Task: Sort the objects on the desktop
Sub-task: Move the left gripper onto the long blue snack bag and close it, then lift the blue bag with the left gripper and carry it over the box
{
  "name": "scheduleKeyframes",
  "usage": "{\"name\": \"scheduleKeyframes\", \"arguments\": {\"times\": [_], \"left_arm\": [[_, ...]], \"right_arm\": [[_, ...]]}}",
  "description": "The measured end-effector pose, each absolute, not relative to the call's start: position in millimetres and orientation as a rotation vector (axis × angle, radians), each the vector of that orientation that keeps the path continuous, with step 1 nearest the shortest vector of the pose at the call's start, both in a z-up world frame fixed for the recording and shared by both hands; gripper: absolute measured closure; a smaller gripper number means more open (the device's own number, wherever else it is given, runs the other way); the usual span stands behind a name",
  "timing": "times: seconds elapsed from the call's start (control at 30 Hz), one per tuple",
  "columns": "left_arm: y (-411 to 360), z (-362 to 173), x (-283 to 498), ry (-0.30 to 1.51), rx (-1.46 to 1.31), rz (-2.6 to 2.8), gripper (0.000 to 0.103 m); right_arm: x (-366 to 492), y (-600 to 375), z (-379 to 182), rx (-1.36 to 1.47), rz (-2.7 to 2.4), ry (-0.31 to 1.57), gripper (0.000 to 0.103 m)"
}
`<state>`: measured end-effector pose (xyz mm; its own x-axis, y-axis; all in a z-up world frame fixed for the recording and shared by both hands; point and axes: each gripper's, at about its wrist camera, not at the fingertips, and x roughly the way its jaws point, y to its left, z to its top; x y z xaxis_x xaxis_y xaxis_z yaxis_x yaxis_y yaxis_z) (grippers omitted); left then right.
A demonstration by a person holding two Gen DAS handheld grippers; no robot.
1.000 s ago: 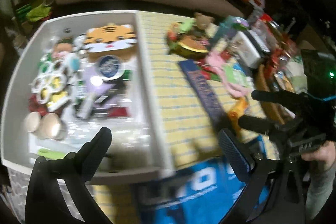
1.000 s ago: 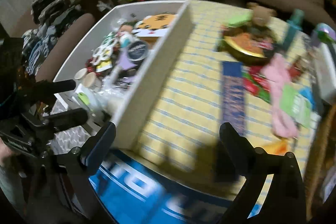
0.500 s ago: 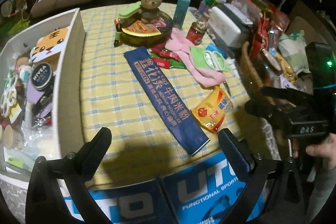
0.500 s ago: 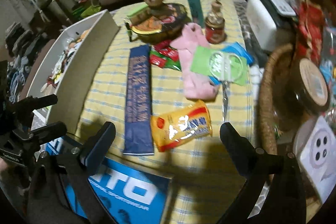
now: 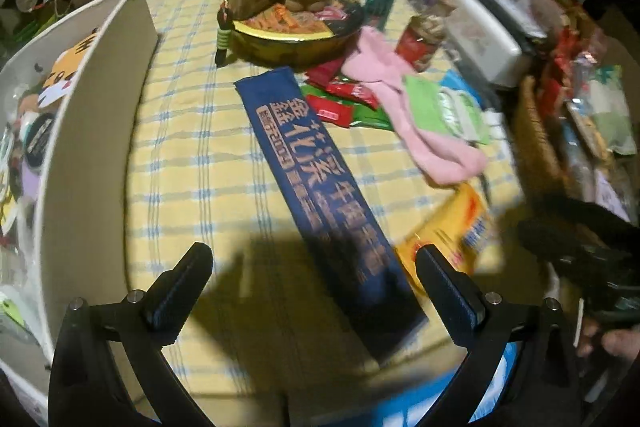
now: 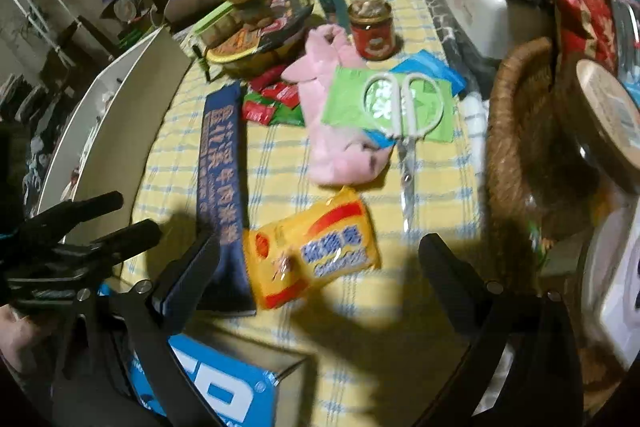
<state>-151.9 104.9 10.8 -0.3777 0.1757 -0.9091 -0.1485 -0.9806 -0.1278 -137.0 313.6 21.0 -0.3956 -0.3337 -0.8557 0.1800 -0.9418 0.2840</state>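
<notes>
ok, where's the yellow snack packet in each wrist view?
Left wrist: yellow snack packet at lower right, partly behind the right finger of the open left gripper.
Right wrist: the packet at lower centre, between the fingers of the open right gripper.
Shared landmark: long blue packet beside it.

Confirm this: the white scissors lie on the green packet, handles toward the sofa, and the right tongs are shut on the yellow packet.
Not quite. The right tongs are open and hold nothing; the yellow packet lies on the cloth between them, as the right wrist view shows. The white scissors do lie on the green packet, handles toward the sofa.
</notes>
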Motion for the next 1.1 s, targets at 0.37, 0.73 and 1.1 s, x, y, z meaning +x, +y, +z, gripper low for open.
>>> {"name": "scheduleKeyframes", "arguments": {"times": [0.37,0.73,1.1], "left_arm": [[129.4,-48.4,-193.7,-0.039,-1.79,2.41,0.011],[103.2,-40.4,-185.4,-0.116,-1.706,2.455,0.062],[76.0,0.7,-175.5,-0.249,-1.588,2.479,0.075]], "right_arm": [[-154.7,314.2,19.3,1.475,-2.404,-0.2,0.003],[-147.0,297.8,24.7,1.459,-2.438,-0.073,0.003],[-144.6,287.1,35.5,1.425,-2.432,-0.085,0.003]]}}
